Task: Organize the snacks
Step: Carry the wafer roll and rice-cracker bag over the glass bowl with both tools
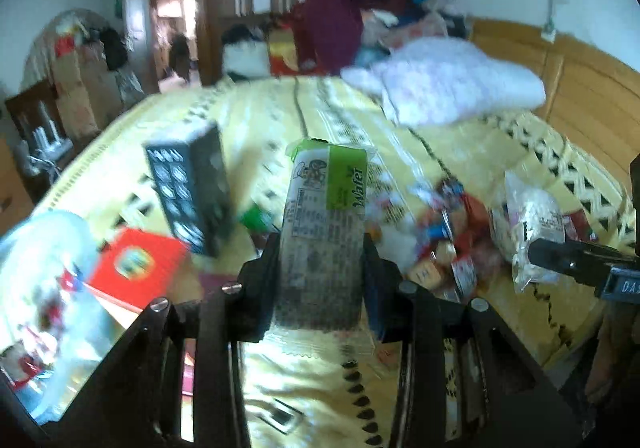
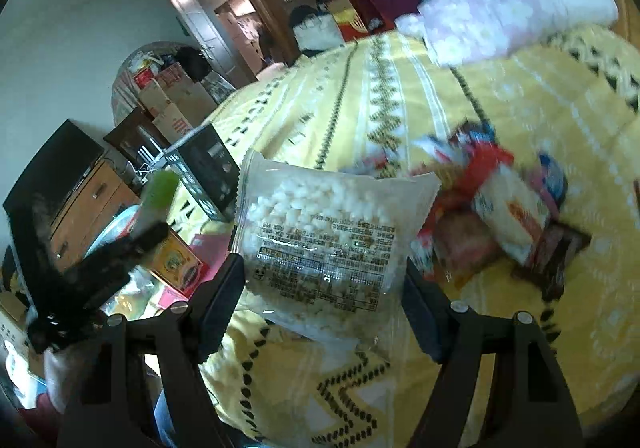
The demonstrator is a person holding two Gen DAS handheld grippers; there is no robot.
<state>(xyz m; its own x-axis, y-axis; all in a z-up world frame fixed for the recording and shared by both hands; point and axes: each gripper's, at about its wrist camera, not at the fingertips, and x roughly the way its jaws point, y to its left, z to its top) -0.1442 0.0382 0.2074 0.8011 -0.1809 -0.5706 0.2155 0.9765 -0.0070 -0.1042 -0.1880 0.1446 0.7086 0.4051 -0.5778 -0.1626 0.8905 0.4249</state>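
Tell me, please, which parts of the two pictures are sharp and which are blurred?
Left wrist view: the wafer pack in the left tongs is readable; the snack pile is smeared. Right wrist view: the puffed rice bag in the right tongs is fairly sharp; the pillow is blurred.

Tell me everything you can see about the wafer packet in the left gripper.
The wafer packet is a long, slim plastic wrapper, white with a green label reading "Wafer" and dense printed text. Its ends are crimped. The left gripper clamps it at both sides, raised above the yellow bedspread, its top end pointing away.
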